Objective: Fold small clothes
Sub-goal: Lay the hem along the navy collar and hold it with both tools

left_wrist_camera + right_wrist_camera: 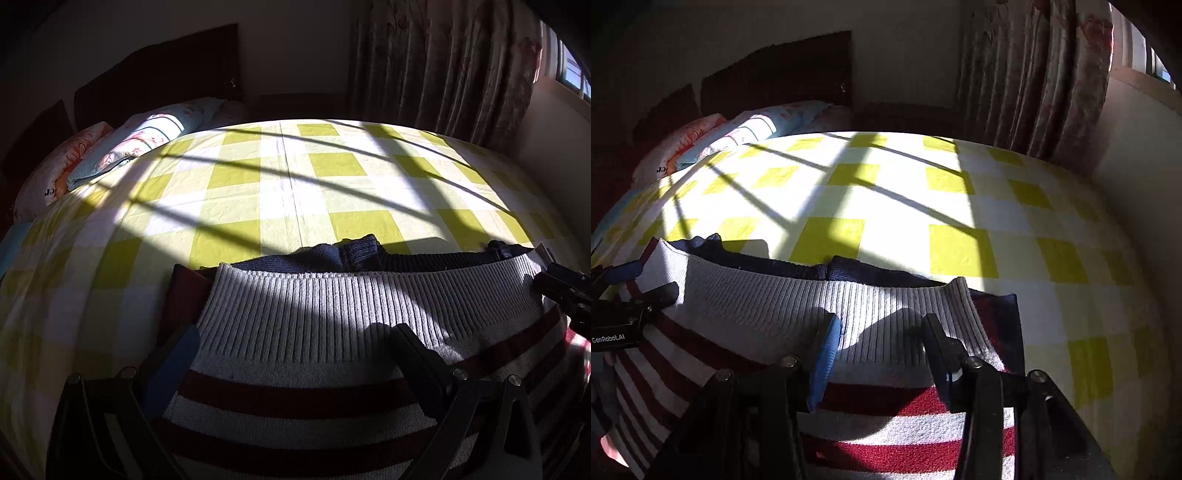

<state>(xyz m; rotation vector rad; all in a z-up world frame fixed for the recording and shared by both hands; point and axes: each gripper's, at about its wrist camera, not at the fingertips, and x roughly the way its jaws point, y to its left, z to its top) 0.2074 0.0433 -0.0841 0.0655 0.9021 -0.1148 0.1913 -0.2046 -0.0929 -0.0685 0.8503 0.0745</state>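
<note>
A small knit sweater [332, 317] with red and white stripes, a white ribbed hem and navy parts lies on the bed; it also shows in the right wrist view [798, 306]. My left gripper [295, 347] is open, its fingers spread wide over the hem's left part. My right gripper [879, 332] is open, its fingers astride the ribbed hem near the sweater's right corner. The right gripper shows at the right edge of the left wrist view [565, 291]; the left gripper shows at the left edge of the right wrist view [646, 295].
The bed has a yellow-green and white checked sheet [332, 184] crossed by window shadows. Floral pillows [122, 147] lie at the head on the left, before a dark headboard [155, 74]. Curtains [443, 66] and a window hang at the far right.
</note>
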